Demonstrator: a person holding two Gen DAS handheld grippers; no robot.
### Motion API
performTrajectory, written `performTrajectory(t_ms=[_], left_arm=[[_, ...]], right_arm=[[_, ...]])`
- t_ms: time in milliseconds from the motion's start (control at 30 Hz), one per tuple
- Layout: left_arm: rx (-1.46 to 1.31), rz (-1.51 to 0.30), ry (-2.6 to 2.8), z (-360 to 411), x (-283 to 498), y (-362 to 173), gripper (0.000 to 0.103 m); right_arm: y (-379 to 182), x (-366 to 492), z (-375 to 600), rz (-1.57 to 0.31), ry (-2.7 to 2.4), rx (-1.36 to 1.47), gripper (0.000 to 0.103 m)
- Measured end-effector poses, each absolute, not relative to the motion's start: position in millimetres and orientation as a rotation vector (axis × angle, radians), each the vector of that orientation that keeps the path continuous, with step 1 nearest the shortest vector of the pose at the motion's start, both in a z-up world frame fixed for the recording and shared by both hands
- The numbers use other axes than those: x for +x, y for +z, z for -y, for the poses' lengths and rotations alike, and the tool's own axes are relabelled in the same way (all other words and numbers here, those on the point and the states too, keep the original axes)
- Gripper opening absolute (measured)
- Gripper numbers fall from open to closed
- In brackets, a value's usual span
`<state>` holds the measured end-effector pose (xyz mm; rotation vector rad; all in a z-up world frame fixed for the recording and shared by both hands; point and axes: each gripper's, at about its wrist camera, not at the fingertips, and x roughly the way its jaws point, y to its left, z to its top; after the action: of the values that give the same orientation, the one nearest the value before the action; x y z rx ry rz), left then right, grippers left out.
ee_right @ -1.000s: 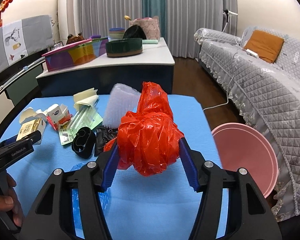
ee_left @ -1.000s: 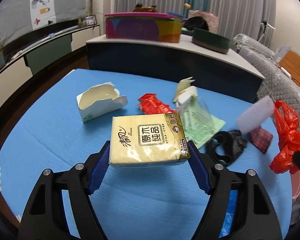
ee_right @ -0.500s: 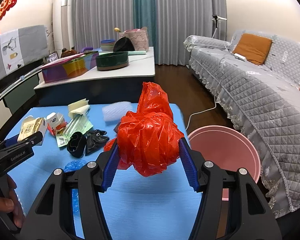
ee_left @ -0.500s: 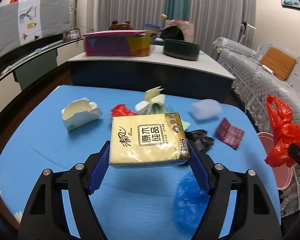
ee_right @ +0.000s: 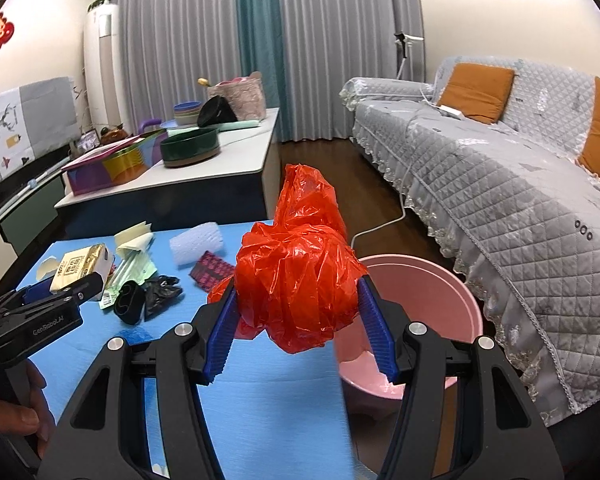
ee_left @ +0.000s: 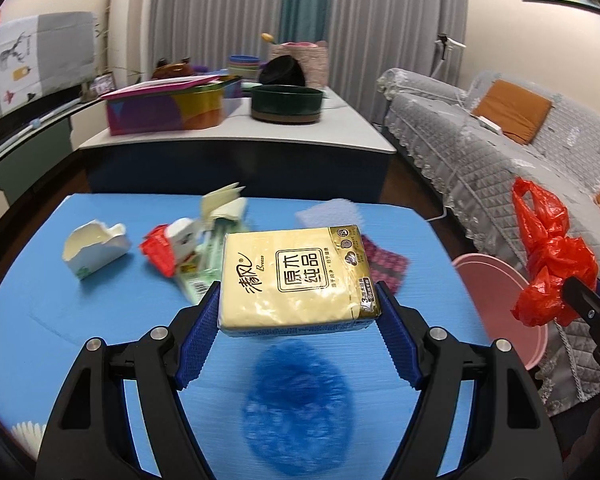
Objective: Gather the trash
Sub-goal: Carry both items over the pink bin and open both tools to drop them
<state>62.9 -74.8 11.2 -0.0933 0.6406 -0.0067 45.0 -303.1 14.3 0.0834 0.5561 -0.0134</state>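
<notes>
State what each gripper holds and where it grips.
Left gripper clamps the tissue pack by its side edges; right gripper squeezes the crumpled red bag across its bulk.

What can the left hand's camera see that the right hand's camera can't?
Only the left wrist view shows the blue crumpled thing under the left gripper. Only the right wrist view shows the black glove and a hand. Both show the tissue pack, red bag and pink bin.

The yellow tissue pack (ee_left: 296,276) carries the Chinese brand 清风 with the small word "Breeze", and a framed label 原木纯品. The black body of the left gripper (ee_right: 40,322) has the white text "GenRobot.AI".
</notes>
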Motion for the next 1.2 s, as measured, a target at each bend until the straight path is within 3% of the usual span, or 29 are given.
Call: performTrajectory(t_ms=[633, 1200], left_arm=[[-0.036, -0.644, -0.169, 165, 86, 30, 0.072], [-0.014, -0.646, -0.305, 237, 140, 42, 0.072]], right_arm=[[27, 49, 379, -0.566, -0.104, 0.143, 0.058], [1, 84, 439, -0.643, -0.204, 0.219, 0.058]])
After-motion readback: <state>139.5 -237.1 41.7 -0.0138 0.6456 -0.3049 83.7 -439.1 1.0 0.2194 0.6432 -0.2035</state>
